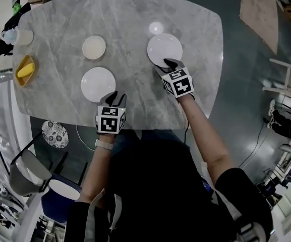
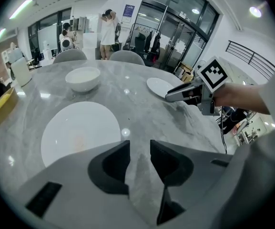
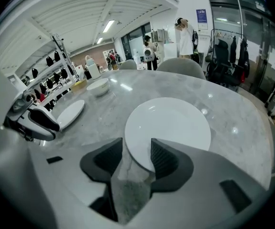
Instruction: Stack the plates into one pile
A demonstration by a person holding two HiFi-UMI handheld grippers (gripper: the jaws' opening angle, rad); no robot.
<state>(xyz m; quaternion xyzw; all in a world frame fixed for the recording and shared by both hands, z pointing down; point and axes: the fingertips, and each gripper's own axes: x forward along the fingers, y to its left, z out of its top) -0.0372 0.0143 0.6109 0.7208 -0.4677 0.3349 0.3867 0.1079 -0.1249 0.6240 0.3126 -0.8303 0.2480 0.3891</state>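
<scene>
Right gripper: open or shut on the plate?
Open. The right gripper holds its fingers apart over the near rim of the plate, table showing between them; neither presses it.

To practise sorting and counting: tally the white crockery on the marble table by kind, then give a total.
Flat plates: 2
Bowl: 1
Total: 3
</scene>
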